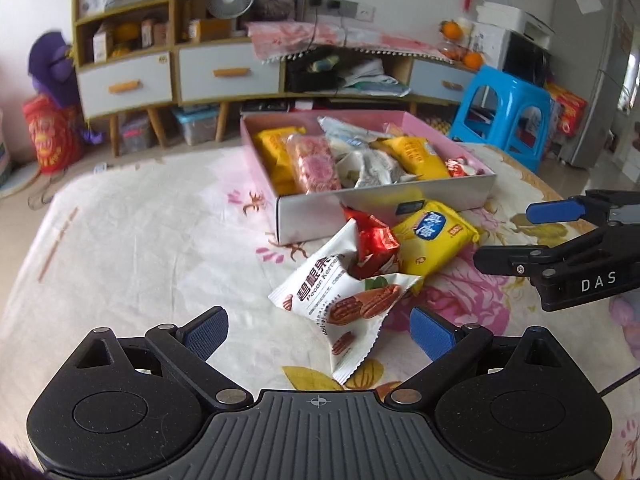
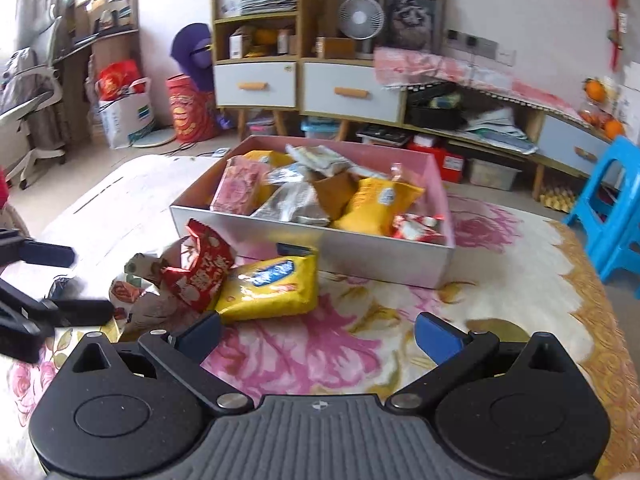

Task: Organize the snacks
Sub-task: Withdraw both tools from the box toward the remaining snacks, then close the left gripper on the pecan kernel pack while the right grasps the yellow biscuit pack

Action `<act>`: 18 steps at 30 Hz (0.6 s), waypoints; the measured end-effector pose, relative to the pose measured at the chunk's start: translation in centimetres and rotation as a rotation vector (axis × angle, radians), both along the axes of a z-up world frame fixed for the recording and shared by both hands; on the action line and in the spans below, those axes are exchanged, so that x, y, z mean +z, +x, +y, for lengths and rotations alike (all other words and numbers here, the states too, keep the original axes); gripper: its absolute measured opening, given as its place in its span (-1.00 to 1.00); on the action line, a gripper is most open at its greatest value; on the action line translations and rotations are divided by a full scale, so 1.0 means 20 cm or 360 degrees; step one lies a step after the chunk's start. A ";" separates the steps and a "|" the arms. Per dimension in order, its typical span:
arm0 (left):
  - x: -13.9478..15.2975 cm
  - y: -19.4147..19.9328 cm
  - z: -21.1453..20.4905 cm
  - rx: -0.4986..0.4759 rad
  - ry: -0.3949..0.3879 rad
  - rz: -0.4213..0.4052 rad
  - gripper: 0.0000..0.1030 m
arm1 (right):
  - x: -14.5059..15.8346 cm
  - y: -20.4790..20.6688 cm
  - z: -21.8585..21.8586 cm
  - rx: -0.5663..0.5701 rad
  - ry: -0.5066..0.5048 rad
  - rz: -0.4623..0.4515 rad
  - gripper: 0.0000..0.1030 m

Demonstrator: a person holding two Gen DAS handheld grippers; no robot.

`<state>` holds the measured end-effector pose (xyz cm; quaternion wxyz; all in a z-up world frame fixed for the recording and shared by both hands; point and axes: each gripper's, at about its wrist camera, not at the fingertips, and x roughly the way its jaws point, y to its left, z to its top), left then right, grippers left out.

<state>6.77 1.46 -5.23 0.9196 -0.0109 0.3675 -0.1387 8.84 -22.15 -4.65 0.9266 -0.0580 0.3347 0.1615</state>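
A pink-lined box holds several snack packs. In front of it on the floral cloth lie a white pecan packet, a red packet and a yellow packet. My left gripper is open and empty, its jaws either side of the pecan packet's near end. My right gripper is open and empty, just right of and behind the yellow packet; it also shows in the left wrist view.
The table is covered by a floral cloth. Behind it stand a cabinet with drawers and a blue plastic stool. A red bag stands on the floor.
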 end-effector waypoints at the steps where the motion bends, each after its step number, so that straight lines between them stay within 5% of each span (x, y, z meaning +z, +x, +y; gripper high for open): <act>1: -0.01 0.01 0.02 0.0025 -0.0060 0.0023 0.90 | 0.00 0.01 0.00 0.0010 0.0010 0.0001 0.85; 7: 0.00 0.08 0.07 0.0141 -0.0410 0.0122 0.89 | 0.02 0.09 0.01 0.0000 0.0122 0.0015 0.79; 12: -0.03 0.12 0.08 0.0240 -0.0534 0.0201 0.87 | -0.06 0.14 -0.01 -0.0053 0.0267 0.0180 0.54; 18: -0.08 0.16 0.08 0.0318 -0.0655 0.0311 0.41 | -0.12 0.15 -0.03 -0.0091 0.0445 0.0285 0.07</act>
